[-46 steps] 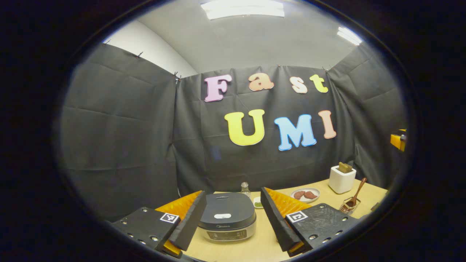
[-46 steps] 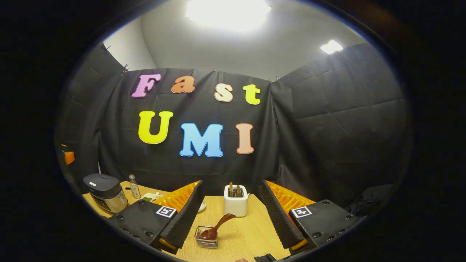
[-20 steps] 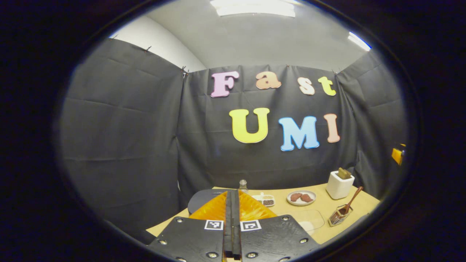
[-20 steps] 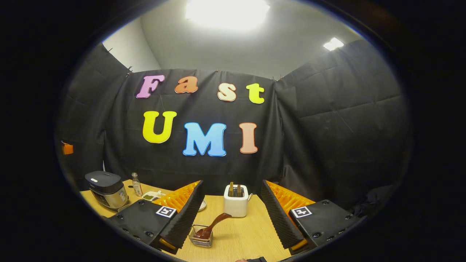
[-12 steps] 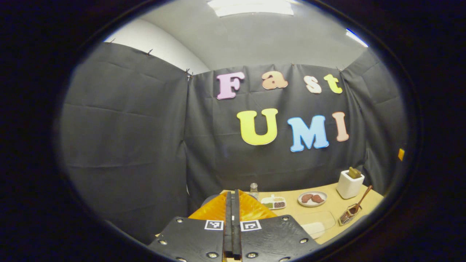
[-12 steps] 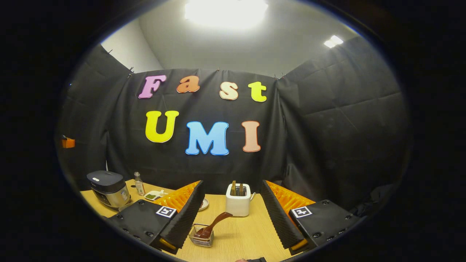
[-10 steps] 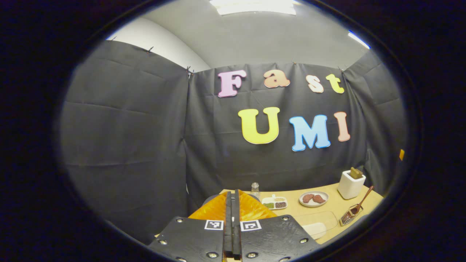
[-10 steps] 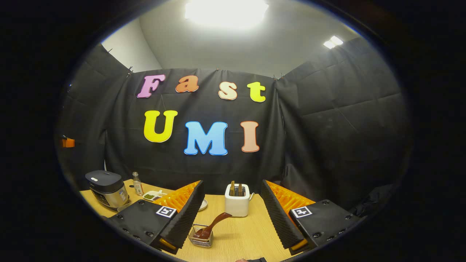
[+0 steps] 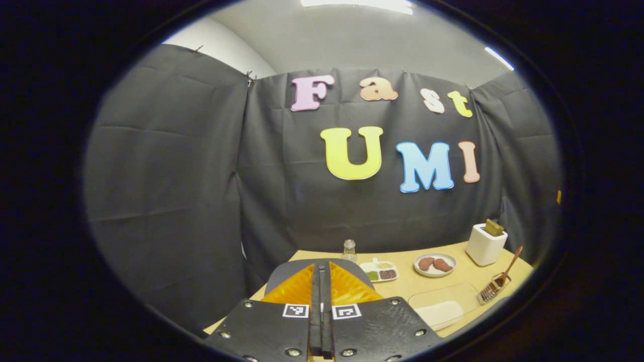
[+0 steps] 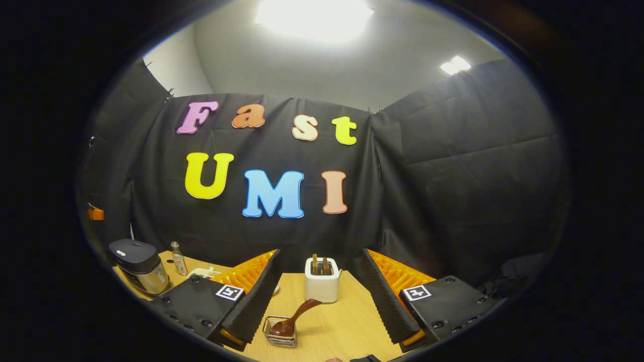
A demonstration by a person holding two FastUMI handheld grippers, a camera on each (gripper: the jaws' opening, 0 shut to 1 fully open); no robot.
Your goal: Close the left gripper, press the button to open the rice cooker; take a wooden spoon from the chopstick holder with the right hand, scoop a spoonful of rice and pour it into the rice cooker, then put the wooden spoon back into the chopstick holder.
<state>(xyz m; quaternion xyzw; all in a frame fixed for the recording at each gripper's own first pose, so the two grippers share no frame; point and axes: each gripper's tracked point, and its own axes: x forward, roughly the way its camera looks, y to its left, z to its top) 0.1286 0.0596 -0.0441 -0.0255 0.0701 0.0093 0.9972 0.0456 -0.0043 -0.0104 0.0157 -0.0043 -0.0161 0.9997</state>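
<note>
Looking thru the left gripper view, I've got my left gripper (image 9: 320,281) pressed together w/ nothing between, tips over the dark lid of the rice cooker (image 9: 282,270); the holder w/ the wooden spoon (image 9: 509,264) sits far right on the table (image 9: 453,281). Right gripper view: my right gripper (image 10: 319,284) is spread wide, empty, w/ the chopstick holder (image 10: 279,332) and wooden spoon between its 2 fingers, rice cooker far left.

One cooker (image 10: 137,265), one bottle (image 9: 349,249), one divided dish (image 9: 380,271), one plate (image 9: 435,264) with two brown pieces, one white holder (image 10: 321,282), one basket (image 10: 279,332), one spoon (image 10: 297,316).
</note>
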